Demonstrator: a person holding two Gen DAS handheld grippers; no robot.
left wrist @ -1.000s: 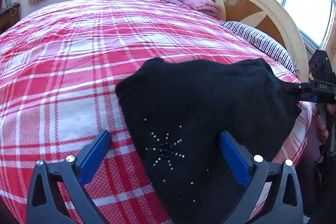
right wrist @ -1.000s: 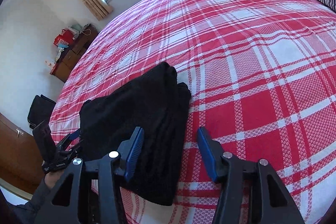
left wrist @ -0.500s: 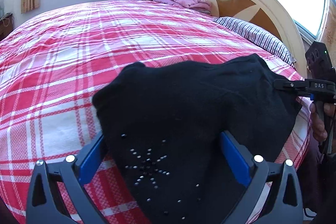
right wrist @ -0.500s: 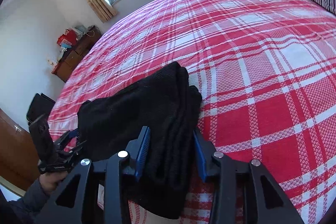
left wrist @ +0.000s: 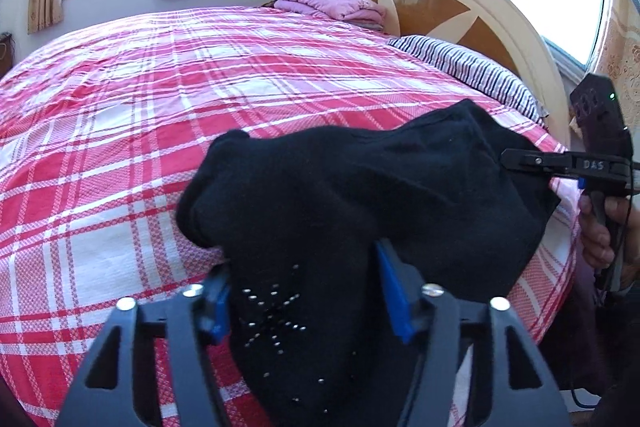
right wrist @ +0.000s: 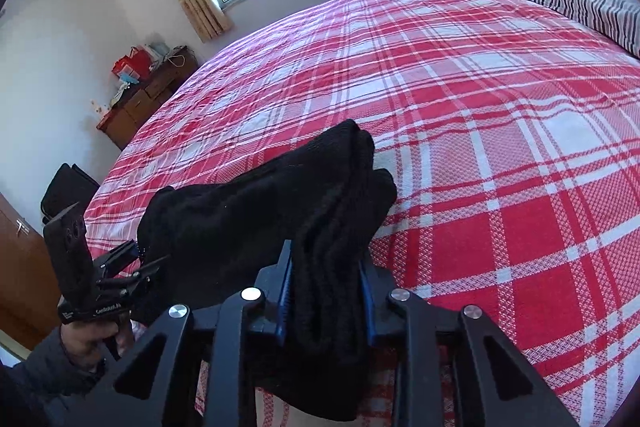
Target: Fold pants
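Left wrist cam: the black pants [left wrist: 360, 211] were bunched near the bed's near edge, on the red plaid bedspread [left wrist: 160, 131]. The left gripper [left wrist: 304, 291] had its blue pads squeezed in on the end with the little stud pattern, cloth filling the gap between them. Off to the right, the right gripper [left wrist: 520, 163] was pinched on the other end, with its jaws looking shut on the fabric. A pink folded blanket [left wrist: 332, 3] and a striped pillow [left wrist: 468, 67] sat well apart, up by the headboard.

Right wrist cam: the right gripper [right wrist: 324, 291] was clamped on a thick wad of the pants [right wrist: 256, 227], several layers stacked between the pads. The left gripper [right wrist: 136, 267] showed at the lower left, closed on its end too.

My take on handling: it looked like soft, thickish knit, floppy with zero stiffness, so it'd sag between the two grips and the layers could slide apart. Not heavy, not fragile. I'd grab at the corners or edges, through all the layers, keep it a bit taut, and go easy near those studs.
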